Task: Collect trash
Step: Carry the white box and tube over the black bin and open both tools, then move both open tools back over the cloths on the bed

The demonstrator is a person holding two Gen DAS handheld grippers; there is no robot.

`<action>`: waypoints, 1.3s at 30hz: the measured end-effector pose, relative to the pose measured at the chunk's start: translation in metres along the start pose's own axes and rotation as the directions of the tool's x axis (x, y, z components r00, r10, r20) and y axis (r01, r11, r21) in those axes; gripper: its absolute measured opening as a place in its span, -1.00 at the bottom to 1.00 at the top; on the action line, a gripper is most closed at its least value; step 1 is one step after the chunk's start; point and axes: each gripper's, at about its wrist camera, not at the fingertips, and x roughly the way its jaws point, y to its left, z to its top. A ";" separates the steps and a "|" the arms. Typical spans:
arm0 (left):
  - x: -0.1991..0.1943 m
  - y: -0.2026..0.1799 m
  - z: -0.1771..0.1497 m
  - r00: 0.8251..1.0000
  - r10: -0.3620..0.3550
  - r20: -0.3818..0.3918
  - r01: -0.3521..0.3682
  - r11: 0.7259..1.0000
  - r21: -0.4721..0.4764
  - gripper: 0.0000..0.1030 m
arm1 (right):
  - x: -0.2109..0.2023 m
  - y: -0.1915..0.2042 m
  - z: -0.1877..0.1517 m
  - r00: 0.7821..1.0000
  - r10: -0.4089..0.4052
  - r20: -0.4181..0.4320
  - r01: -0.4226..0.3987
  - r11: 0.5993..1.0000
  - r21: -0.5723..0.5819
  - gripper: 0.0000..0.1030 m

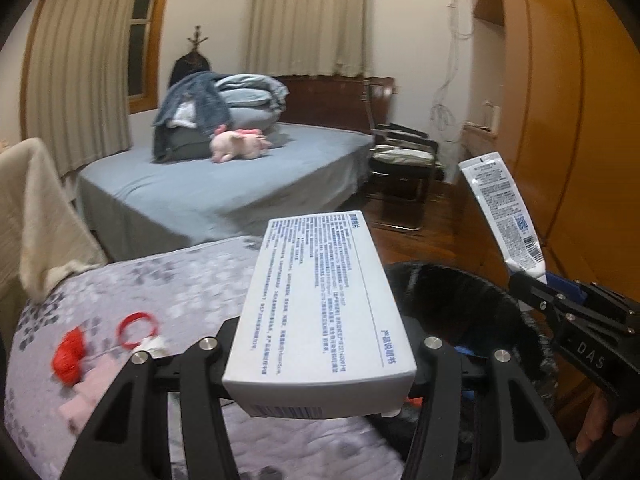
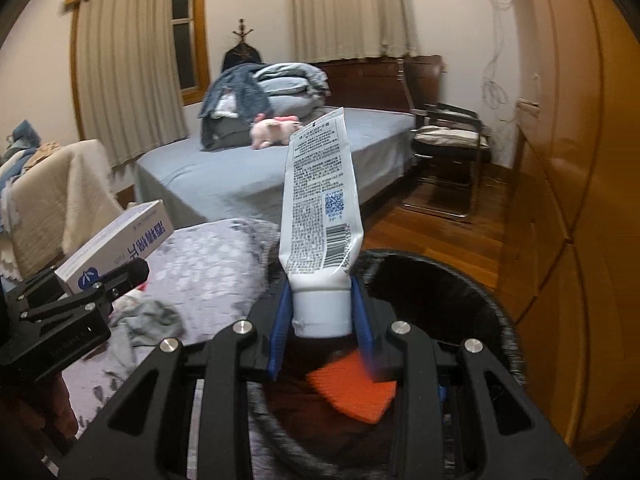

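My left gripper [image 1: 320, 364] is shut on a white printed cardboard box [image 1: 320, 300], held above the patterned grey bedspread [image 1: 168, 288]. The box also shows at the left of the right wrist view [image 2: 116, 240]. My right gripper [image 2: 322, 316] is shut on the cap end of a white squeezed tube [image 2: 320, 200], which stands upright. The tube also shows at the right of the left wrist view [image 1: 504, 212]. Below both grippers is a round black bin [image 2: 440, 280] with a fuzzy rim; an orange item [image 2: 352, 388] lies inside it.
A red ring [image 1: 138, 328], a red wad [image 1: 70, 354] and a pink item [image 1: 92, 392] lie on the bedspread. A grey cloth [image 2: 148, 320] lies there too. Beyond are a blue bed [image 1: 224, 176] with bedding and a pink plush, a chair [image 2: 448, 152] and a wooden wardrobe [image 2: 568, 160].
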 end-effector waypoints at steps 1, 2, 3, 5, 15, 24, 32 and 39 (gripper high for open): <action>0.003 -0.005 0.001 1.000 -0.012 0.001 0.012 1.000 0.004 0.06 | 0.000 -0.007 -0.001 1.000 -0.013 -0.001 0.013 1.000 0.004 -0.44; 0.007 -0.012 0.003 1.000 -0.026 0.001 0.026 1.000 0.009 0.06 | 0.001 -0.012 -0.002 1.000 -0.021 -0.002 0.021 1.000 0.008 -0.44; 0.011 -0.018 0.004 0.999 -0.039 -0.003 0.039 0.999 0.012 0.06 | 0.001 -0.019 -0.004 0.999 -0.036 -0.004 0.036 0.999 0.014 -0.44; 0.021 -0.030 0.006 0.998 -0.069 -0.013 0.069 0.997 0.021 0.06 | 0.002 -0.033 -0.006 0.998 -0.054 -0.007 0.055 0.998 0.022 -0.44; 0.067 -0.079 0.017 0.981 -0.182 -0.065 0.185 0.982 0.035 0.06 | 0.022 -0.077 -0.022 0.991 -0.126 -0.054 0.130 0.990 0.062 -0.44; 0.093 -0.094 0.014 0.961 -0.248 -0.120 0.252 0.967 0.025 0.48 | 0.038 -0.096 -0.036 0.978 -0.190 -0.086 0.197 0.977 0.086 0.04; 0.071 -0.057 0.010 0.984 -0.162 -0.079 0.164 0.986 0.011 0.80 | 0.029 -0.089 -0.037 0.972 -0.231 -0.042 0.234 0.968 0.086 0.85; 0.034 0.003 -0.001 0.998 -0.042 -0.042 0.040 0.999 -0.037 0.89 | 0.027 -0.054 -0.027 0.986 -0.166 -0.028 0.168 0.983 0.077 0.90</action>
